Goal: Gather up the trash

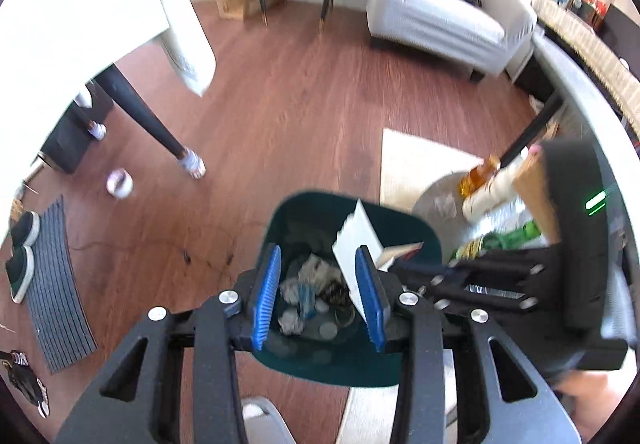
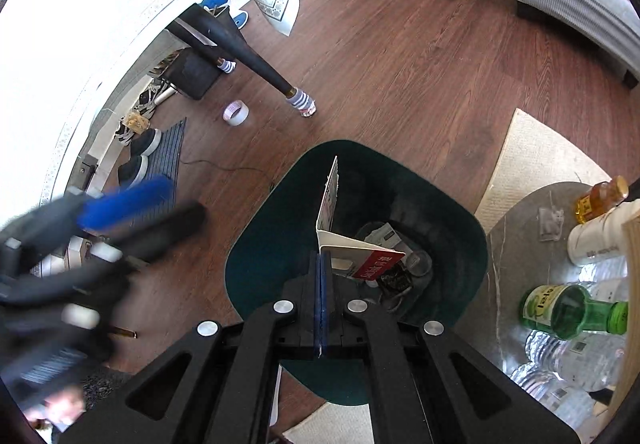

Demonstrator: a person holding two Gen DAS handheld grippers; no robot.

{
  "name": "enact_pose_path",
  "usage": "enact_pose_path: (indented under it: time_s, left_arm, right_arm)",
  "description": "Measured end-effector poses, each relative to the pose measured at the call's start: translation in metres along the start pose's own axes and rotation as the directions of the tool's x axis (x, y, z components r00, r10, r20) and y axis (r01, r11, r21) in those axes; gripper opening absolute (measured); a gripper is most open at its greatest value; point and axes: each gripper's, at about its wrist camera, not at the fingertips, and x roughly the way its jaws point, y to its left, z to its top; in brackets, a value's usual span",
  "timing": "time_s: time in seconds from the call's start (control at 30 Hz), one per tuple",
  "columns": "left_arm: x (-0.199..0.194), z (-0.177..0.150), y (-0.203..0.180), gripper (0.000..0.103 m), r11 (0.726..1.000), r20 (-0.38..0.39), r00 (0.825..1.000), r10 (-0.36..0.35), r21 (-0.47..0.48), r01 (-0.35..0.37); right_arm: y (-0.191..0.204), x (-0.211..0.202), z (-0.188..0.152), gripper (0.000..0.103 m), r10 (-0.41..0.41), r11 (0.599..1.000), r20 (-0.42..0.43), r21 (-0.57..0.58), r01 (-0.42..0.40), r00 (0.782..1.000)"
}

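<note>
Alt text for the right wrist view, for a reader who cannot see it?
The right hand-held gripper, shut on a folded card, holds it over a dark green bin of trash on a wood floor. The left hand-held gripper blurs at the left edge; bottles stand right.

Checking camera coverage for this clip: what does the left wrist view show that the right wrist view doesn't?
Only the left wrist view: the left gripper close up, fingers apart over crumpled trash, nothing between them.
Only the right wrist view: the right gripper shut on a folded white card, and a green bottle lying beside clear plastic bottles.
Both: the dark green bin, the tape roll, the amber bottle.
</note>
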Motion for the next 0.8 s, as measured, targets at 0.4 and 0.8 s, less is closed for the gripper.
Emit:
enact_pose_path:
  time_s: [0.4, 0.8]
  left_arm:
    - [-0.087, 0.028, -0.017, 0.040, 0.999, 0.258, 0.965, -0.050, -0.002, 0.052]
    - [-0.141, 0.032, -0.041, 0.049, 0.996, 0.386, 0.919, -0.087, 0.058, 0.070]
  right_arm:
    - [0.001, 0.030, -0.007, 0.000, -0.009, 1.000, -0.042, -0.006, 0.009, 0.999]
    - [0.003, 0.030, -0.007, 0.041, -0.029, 0.999, -0.027, -0.019, 0.029, 0.999]
